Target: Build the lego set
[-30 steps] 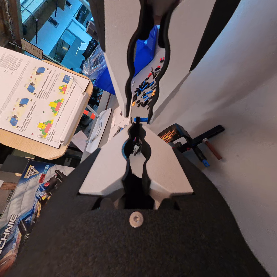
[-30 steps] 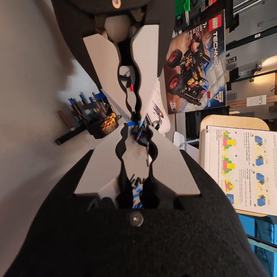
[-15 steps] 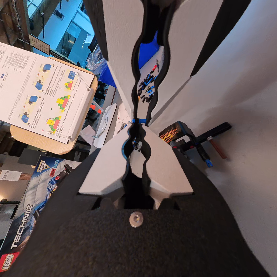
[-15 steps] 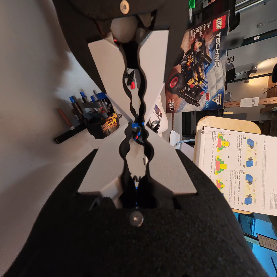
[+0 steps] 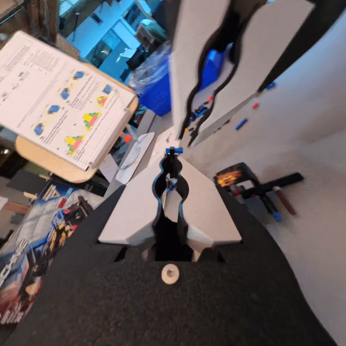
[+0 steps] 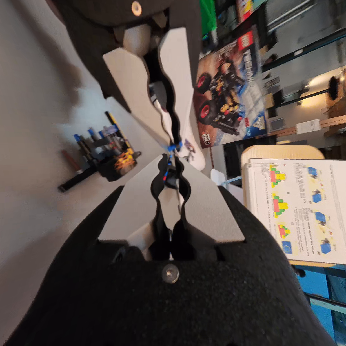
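My left gripper [image 5: 171, 157] is shut on a small black lego piece [image 5: 171, 164] with a blue pin [image 5: 174, 149] set crosswise at its top. My right gripper [image 5: 186, 139] faces it tip to tip, a short gap from the pin, jaws drawn together with nothing clearly between them. In the right wrist view my right gripper [image 6: 170, 159] sits just below the blue pin [image 6: 175, 147] at the tips of the left gripper [image 6: 175, 142]. A partly built model with a flame sticker [image 5: 230, 177] stands on the white table [image 5: 299, 131]. Both views are blurred.
Loose small parts [image 5: 200, 112] lie on the table behind the right gripper, with a stray blue pin [image 5: 241, 123] and a brown axle [image 5: 284, 202]. The set's box [image 5: 37, 234] and an instruction sheet on a wooden board [image 5: 56, 97] stand past the table edge, near a blue bin [image 5: 157, 93]. My two grippers' fingertips are within a few centimetres of each other.
My right gripper has narrowed its jaws and drawn a little away from the blue pin, which stays on the black piece in my left gripper. Both grippers have shifted.
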Tool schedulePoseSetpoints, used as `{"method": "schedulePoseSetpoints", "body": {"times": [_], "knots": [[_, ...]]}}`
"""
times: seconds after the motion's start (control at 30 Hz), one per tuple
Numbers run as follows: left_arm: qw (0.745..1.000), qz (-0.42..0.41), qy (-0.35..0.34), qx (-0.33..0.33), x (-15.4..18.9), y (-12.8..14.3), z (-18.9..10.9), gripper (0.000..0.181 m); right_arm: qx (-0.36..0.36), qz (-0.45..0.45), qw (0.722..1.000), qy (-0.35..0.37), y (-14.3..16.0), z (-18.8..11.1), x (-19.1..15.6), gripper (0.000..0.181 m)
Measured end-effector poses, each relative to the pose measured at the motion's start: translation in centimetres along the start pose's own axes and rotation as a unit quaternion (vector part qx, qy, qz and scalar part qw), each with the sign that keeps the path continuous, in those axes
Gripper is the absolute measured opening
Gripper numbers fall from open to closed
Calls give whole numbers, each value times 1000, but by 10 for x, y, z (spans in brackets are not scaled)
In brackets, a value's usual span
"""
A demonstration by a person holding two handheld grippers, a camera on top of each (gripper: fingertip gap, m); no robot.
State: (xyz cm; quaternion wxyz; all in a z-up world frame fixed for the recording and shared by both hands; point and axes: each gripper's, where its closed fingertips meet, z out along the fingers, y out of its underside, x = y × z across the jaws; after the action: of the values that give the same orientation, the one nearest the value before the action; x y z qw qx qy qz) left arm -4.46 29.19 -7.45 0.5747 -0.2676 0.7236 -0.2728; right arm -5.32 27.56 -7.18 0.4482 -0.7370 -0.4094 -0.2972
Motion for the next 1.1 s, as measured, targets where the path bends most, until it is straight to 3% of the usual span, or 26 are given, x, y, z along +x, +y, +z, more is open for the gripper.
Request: {"method": "schedulePoseSetpoints", "body": {"times": [0.07,0.17,0.27,0.33,0.43,0.57,0.8,1.1], "knots": [[996,-85,-14,27,-27,2,-7,2,31,38,998,30,10,-7,22,5],[963,-257,11,77,-54,8,-14,1,53,174,983,-14,53,0,51,13],[924,-365,35,111,-67,21,-15,1,30,339,938,-70,121,31,75,28],[903,-407,47,125,-72,28,-14,2,32,400,907,-130,144,47,73,27],[899,-415,58,126,-73,34,-13,1,35,423,898,-114,171,60,76,27],[907,-403,63,104,-67,44,-7,1,50,464,877,-112,173,61,60,27],[913,-396,78,59,-61,64,1,2,16,409,905,-115,177,69,33,25],[913,-397,85,50,-56,66,3,2,13,421,900,-112,183,69,36,24]]}}
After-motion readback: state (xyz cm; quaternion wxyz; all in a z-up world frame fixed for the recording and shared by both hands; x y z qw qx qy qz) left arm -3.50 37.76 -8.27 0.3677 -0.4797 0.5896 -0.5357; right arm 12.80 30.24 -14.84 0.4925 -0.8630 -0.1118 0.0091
